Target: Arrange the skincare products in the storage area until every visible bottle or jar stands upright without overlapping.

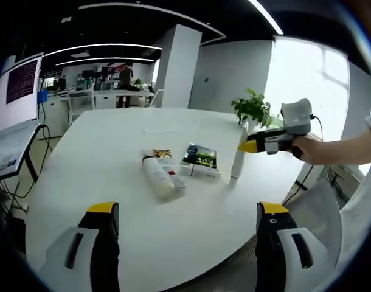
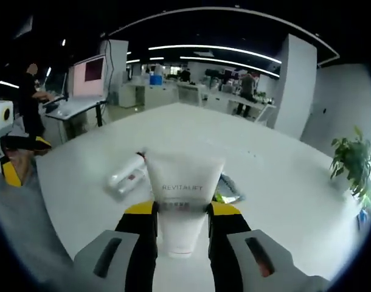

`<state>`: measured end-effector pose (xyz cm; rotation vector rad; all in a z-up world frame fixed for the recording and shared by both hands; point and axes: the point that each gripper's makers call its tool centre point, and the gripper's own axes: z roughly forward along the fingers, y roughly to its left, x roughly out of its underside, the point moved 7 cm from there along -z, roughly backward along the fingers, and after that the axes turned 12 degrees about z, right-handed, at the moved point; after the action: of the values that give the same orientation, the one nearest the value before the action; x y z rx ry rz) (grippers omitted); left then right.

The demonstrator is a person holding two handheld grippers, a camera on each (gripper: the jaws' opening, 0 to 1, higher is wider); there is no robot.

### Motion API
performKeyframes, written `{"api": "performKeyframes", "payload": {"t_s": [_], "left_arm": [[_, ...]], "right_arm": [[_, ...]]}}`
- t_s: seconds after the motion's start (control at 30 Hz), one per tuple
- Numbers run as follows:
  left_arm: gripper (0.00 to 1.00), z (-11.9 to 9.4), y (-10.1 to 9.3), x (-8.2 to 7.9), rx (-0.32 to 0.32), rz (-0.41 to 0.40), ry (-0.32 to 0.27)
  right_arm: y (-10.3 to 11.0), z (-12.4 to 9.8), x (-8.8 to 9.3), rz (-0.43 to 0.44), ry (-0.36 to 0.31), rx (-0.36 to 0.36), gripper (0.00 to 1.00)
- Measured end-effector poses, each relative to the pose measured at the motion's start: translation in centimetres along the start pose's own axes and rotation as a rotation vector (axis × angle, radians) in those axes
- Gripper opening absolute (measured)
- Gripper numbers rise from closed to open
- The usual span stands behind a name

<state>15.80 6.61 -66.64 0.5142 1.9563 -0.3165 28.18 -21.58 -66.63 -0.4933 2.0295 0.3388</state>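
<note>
White and soft-sided, the squeeze tube marked REVITALIFT is clamped between the yellow-tipped jaws of the right hand-held gripper, standing on its cap at the right side of the round white table. Near the table's middle lie two white cylindrical bottles side by side, a dark green-labelled flat packet just beside them. The left hand-held gripper hovers with jaws wide apart, holding nothing.

open-plan office, big white table up front, rows of desks with monitors behind, long ceiling strip lights, white column, potted plant, people working at the back
</note>
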Motion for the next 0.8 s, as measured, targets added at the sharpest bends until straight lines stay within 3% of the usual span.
{"api": "performKeyframes", "payload": {"t_s": [0.17,0.27,0.37,0.5,0.6,0.67,0.8], "left_arm": [[0.86,0.4,-0.7,-0.5,0.056,0.033,0.004],[0.86,0.8,-1.4,-1.9,0.094,-0.066,-0.056],[0.84,1.0,-1.9,-3.5,0.122,-0.112,-0.116],[0.72,1.2,-3.2,-6.9,0.205,-0.142,-0.213],[0.65,1.7,-4.3,-8.7,0.245,-0.11,-0.24],[0.62,2.1,-5.2,-9.4,0.282,-0.113,-0.253],[0.54,3.0,-6.2,-9.7,0.291,-0.087,-0.255]], "right_arm": [[1.6,-1.2,0.2,0.028,-0.025,-0.007,0.31],[2.8,-1.7,0.0,0.015,-0.041,-0.021,0.31],[4.2,-2.2,-0.1,0.003,-0.052,-0.046,0.31],[6.6,-2.5,-0.1,-0.027,-0.06,-0.098,0.31],[8.5,-2.7,-0.1,-0.06,-0.061,-0.139,0.31],[9.5,-3.2,-0.4,-0.058,-0.07,-0.16,0.31],[11.3,-4.1,-0.8,-0.05,-0.087,-0.204,0.31]]}}
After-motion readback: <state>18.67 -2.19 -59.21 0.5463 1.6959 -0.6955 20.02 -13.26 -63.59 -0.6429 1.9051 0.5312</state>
